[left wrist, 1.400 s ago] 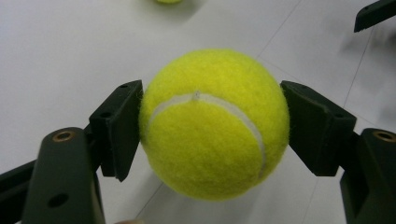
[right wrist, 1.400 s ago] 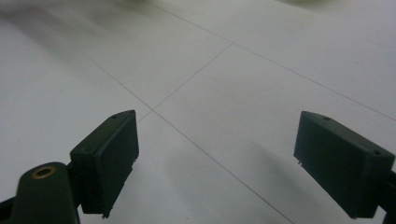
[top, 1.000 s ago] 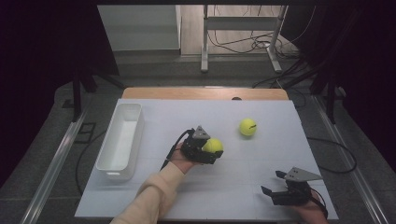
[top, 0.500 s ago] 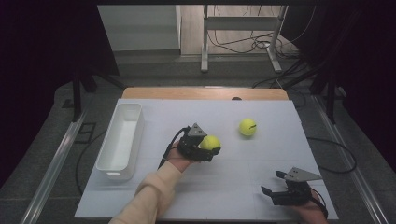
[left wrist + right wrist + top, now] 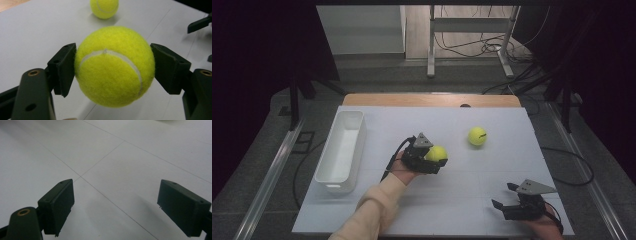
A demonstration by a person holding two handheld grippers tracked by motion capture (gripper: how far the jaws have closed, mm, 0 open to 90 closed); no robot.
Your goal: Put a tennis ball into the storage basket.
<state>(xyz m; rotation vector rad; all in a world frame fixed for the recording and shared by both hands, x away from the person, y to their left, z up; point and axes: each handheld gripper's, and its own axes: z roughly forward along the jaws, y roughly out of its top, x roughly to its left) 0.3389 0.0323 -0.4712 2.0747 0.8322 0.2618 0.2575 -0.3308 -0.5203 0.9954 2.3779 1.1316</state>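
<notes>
Yellow ball [image 5: 113,66] | clamped, left gripper [image 5: 113,67] | underside hidden

- In the left gripper view, the held tennis ball [image 5: 113,66] hides the pad faces pressing on it and a stretch of the table [image 5: 37,30] behind.
- The second tennis ball [image 5: 104,7] is cut off by that view's top edge.
- The right gripper [image 5: 200,23] shows there as dark tips clipped by the right edge.
- In the high view, the left gripper [image 5: 432,159] covers the lower part of its ball.
- The person's right hand [image 5: 548,227] is cut by the bottom edge, near the table's near right corner.
- The white bin [image 5: 343,150] by the left edge has an interior too dim to read.
</notes>
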